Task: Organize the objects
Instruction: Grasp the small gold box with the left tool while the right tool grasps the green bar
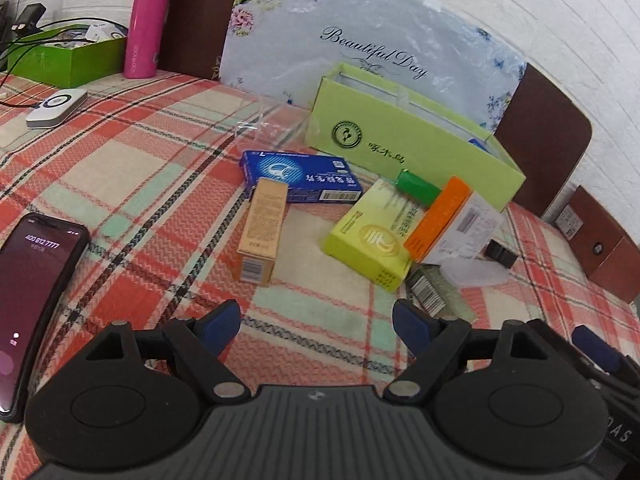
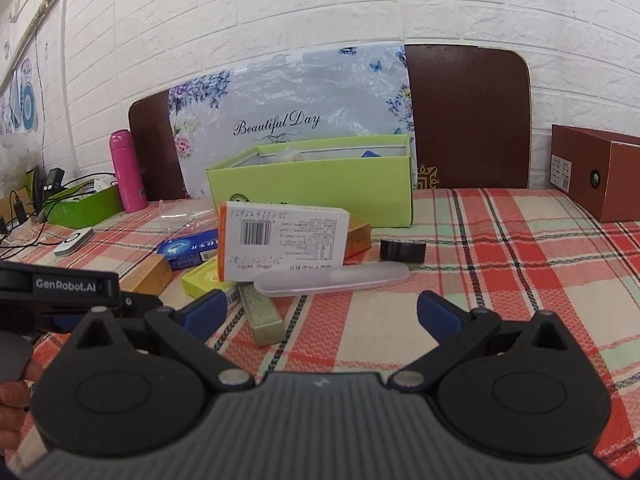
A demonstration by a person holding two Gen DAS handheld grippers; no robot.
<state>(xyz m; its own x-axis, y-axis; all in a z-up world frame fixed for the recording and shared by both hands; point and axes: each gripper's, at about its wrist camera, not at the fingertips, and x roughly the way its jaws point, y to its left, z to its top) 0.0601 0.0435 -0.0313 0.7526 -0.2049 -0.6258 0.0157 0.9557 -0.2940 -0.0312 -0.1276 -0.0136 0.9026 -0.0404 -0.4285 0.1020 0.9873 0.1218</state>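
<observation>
A checked cloth [image 1: 132, 168] covers the table under a white brick wall [image 2: 320, 12]. My left gripper [image 1: 316, 320] hangs wide apart over bare cloth, nothing between its blue pads [image 1: 222, 326]. My right gripper [image 2: 320, 314] is spread just as wide and empty, with a slim pale carton [image 2: 262, 314] lying just past its left pad.

Ahead sits the pile: tan box [image 1: 262, 228], blue box [image 1: 300, 176], yellow-green box [image 1: 372, 236], and an orange-and-white box [image 2: 282, 242] leaning on it. A clear case [image 2: 332, 280] and a black piece [image 2: 402, 250] lie beside them. Behind stands the open lime box [image 1: 404, 140]; I can see something blue and some clear plastic inside, no more.

Only the left view shows a phone [image 1: 34, 304] near the table's edge. Only the right view shows a brown box [image 2: 600, 172] at the far right, with open cloth before it. A pink bottle [image 1: 146, 26] and a green tray [image 1: 68, 56] of oddments stand far left.
</observation>
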